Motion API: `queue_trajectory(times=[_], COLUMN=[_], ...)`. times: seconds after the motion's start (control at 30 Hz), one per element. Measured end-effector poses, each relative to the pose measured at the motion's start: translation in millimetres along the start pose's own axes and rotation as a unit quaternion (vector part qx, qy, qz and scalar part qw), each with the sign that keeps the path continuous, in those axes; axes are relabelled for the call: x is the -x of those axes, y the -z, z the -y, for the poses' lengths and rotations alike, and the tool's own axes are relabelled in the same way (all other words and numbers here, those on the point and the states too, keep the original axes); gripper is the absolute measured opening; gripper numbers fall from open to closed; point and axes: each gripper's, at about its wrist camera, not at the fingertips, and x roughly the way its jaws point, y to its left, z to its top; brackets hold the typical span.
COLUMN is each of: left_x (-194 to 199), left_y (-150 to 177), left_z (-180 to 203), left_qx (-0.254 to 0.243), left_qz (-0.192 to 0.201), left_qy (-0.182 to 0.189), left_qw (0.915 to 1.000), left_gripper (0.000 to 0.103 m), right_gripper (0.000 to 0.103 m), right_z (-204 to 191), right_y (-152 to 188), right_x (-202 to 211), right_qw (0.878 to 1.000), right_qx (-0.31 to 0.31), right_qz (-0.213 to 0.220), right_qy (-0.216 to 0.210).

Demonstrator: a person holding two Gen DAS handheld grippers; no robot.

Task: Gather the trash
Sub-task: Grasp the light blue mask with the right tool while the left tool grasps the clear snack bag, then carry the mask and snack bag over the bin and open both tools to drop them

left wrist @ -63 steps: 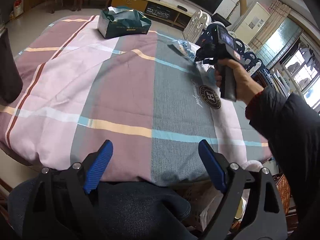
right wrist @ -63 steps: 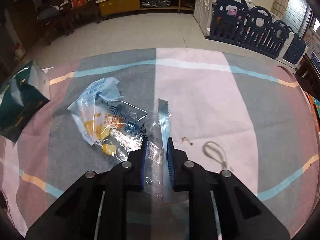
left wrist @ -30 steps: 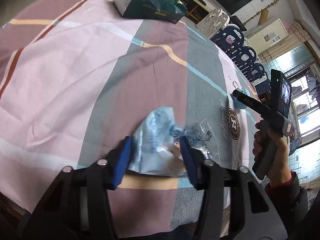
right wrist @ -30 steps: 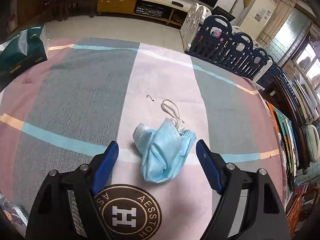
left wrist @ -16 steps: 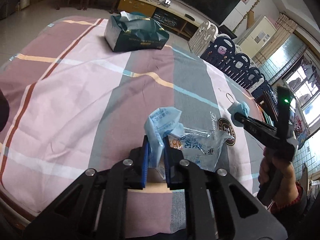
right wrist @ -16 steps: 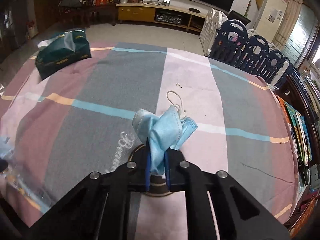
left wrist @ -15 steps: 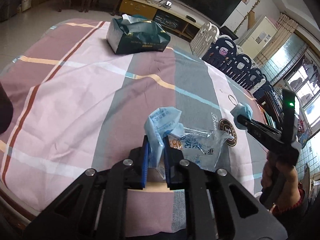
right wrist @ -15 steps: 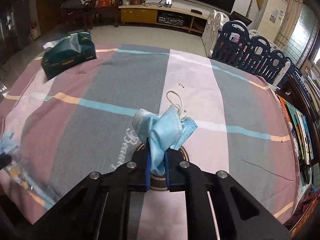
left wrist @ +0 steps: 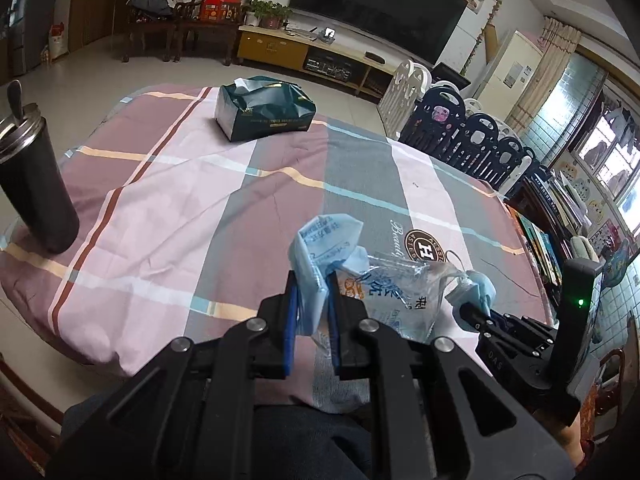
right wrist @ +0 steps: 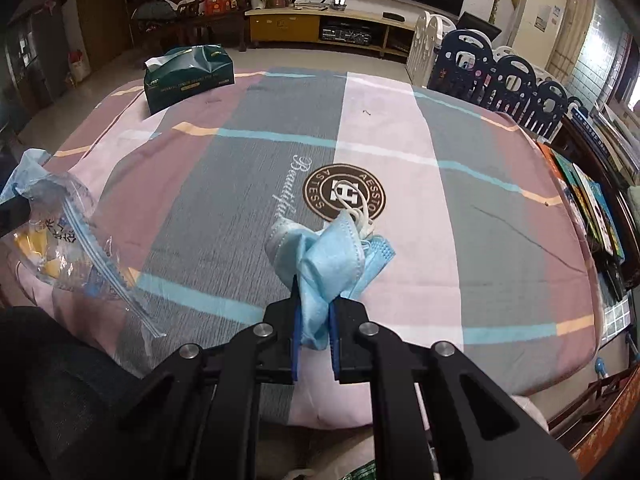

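My left gripper (left wrist: 312, 300) is shut on a crumpled clear and blue plastic snack bag (left wrist: 384, 280) and holds it up over the near edge of the table. The bag also shows at the left of the right wrist view (right wrist: 52, 232). My right gripper (right wrist: 314, 312) is shut on a crumpled blue face mask (right wrist: 332, 256) with white ear loops, lifted above the table. The right gripper and the mask show at the right of the left wrist view (left wrist: 474, 292), just beside the bag.
The table wears a pink, grey and maroon plaid cloth (right wrist: 400, 128). A dark green tissue box (left wrist: 264, 114) sits at its far side. A dark steel tumbler (left wrist: 36, 184) stands at the left edge. A blue play fence (right wrist: 512, 80) and bookshelves line the right.
Both grippers have pulled back toward me and lifted, each keeping its grip. The mask in the right gripper now hangs close beside the plastic bag. The tumbler has come into view.
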Motion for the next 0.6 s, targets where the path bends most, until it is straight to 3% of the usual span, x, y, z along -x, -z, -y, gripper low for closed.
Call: queue_trajectory(times=[0.6], left_x=[50.5], left_y=[3.7], left_z=[8.7], left_qx=[-0.005], left_qz=[0.044], left_qy=[0.012], left_qw=[0.9989], left_gripper=[0.014], right_gripper=[0.012], right_z=[-1.1], right_y=[13.7], right_x=[76.8], right_qw=[0.998], right_qx=[-0.024], right_qz=[0.049], right_qy=[0.014])
